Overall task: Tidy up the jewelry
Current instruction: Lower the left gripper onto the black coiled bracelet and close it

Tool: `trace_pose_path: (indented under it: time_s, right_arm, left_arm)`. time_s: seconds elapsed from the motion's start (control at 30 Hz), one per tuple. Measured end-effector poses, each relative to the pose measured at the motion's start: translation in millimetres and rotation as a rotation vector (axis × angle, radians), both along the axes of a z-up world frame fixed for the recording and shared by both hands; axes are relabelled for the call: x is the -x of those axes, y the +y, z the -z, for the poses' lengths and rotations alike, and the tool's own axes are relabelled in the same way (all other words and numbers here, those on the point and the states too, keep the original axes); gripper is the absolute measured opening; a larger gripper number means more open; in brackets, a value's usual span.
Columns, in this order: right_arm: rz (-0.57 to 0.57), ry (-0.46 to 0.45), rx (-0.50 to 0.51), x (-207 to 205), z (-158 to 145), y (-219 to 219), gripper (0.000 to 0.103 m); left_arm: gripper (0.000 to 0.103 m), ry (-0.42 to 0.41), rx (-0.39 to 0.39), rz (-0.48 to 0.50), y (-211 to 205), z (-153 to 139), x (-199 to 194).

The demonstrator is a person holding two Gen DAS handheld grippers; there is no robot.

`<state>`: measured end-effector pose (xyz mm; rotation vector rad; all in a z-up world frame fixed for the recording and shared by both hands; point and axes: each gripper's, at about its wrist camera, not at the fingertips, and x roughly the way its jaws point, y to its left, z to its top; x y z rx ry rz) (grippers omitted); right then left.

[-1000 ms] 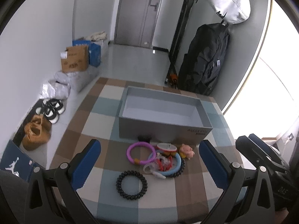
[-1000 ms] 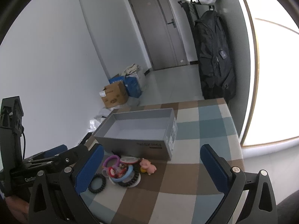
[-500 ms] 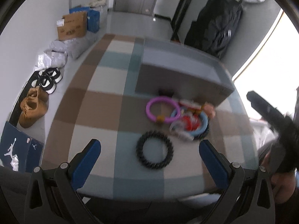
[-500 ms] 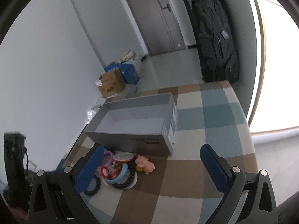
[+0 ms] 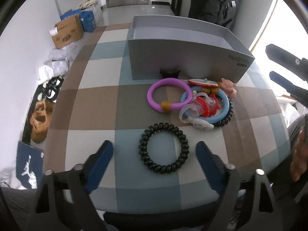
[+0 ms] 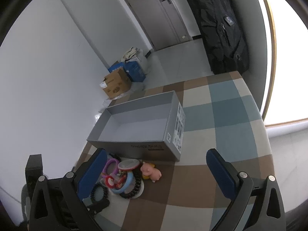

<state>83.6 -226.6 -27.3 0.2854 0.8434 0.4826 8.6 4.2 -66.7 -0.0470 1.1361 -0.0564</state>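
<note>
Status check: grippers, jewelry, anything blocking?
Left gripper closing in around black spiral bracelet, no contact. Right gripper open, empty. Grey box empty, nothing blocking.

The left gripper (image 5: pixel 155 155) tipped down toward the black coil bracelet (image 5: pixel 164 147), and its jaws narrowed around it without touching.

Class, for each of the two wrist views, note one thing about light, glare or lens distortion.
Left wrist view: the fisheye bows the grey box and the checked tablecloth, and the window at the right edge is blown out. Right wrist view: the window glare washes out the right side, and the door leans steeply.
</note>
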Motion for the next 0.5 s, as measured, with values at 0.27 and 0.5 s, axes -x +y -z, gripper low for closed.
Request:
trace_pose_path:
  time_s: [0.27, 0.5]
  right_arm:
    - [-0.015, 0.043, -0.018, 1.6, 4.5, -7.1, 0.095]
    - [-0.04, 0.151, -0.052, -1.2, 23.7, -6.9, 0.078]
  left_arm:
    - [0.034, 0.014, 0.129, 0.025, -0.7, -8.1, -3.0]
    - [0.033, 0.037, 0.27, -0.028, 13.7, -12.1, -6.7]
